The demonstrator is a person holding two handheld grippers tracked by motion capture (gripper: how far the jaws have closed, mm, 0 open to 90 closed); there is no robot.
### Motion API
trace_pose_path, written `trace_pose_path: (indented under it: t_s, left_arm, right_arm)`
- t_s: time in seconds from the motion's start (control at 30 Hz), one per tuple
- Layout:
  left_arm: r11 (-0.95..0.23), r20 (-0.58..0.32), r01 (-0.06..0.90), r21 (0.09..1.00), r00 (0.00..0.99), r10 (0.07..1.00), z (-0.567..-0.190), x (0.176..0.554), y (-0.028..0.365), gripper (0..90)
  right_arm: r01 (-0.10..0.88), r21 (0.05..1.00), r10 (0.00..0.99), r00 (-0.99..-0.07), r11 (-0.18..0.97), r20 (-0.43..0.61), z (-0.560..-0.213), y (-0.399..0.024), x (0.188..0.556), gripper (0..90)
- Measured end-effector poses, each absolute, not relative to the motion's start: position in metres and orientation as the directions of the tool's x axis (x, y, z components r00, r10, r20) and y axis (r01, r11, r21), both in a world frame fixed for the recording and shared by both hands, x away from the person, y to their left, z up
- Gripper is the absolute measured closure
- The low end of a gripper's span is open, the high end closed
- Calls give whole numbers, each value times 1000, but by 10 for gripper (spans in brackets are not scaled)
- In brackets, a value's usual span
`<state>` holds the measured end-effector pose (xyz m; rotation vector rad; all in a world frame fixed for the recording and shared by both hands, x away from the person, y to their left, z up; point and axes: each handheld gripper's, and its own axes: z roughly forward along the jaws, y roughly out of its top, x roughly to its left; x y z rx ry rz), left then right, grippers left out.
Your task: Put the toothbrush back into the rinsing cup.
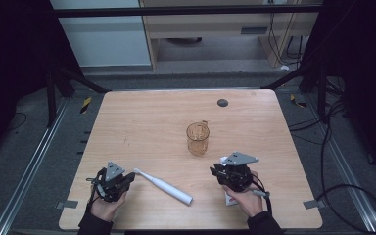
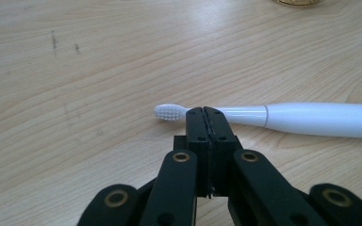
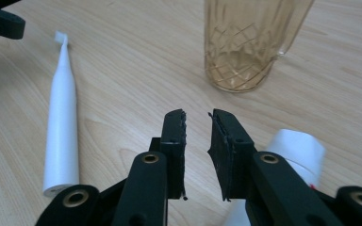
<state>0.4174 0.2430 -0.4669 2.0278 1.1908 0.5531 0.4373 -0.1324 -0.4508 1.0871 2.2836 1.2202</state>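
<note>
The left gripper (image 2: pixel 206 112) is pressing its jaws together empty at the toothbrush (image 2: pixel 283 118) neck; the right gripper (image 3: pixel 198 117) — slightly spread, empty — is hovering beside the tube (image 3: pixel 298 151). Next: reopening to grasp the brush — probably for the cup (image 1: pixel 198 138).

Toothbrush (image 1: pixel 162 185) flat between left tool (image 1: pixel 127 179) and right tool (image 1: pixel 217 171); amber cup (image 1: pixel 198 138) upright behind.

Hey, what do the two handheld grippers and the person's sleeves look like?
Both the left gripper and the right gripper are black, with two flat jaws on linked bars pinned by brass-coloured rivets. Each carries a grey three-cornered plate on top. A dark cable trails from the right gripper toward the table edge. The person's sleeves are dark, showing at the wrists.
</note>
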Motion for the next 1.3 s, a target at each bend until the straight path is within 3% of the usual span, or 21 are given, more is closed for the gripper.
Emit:
trace_pose_path:
  t_s: [0.4,1.3]
  left_arm:
    - [-398,25,571,718,550,834,-477,416,218,894]
    - [-449,45,571,687,583,811,-486,426,194,895]
  right_arm:
    - [479,774,696,-714,414,70,-466,-96,433,886]
    - [504,705,623,-774,500,112,-492,-59,424,893]
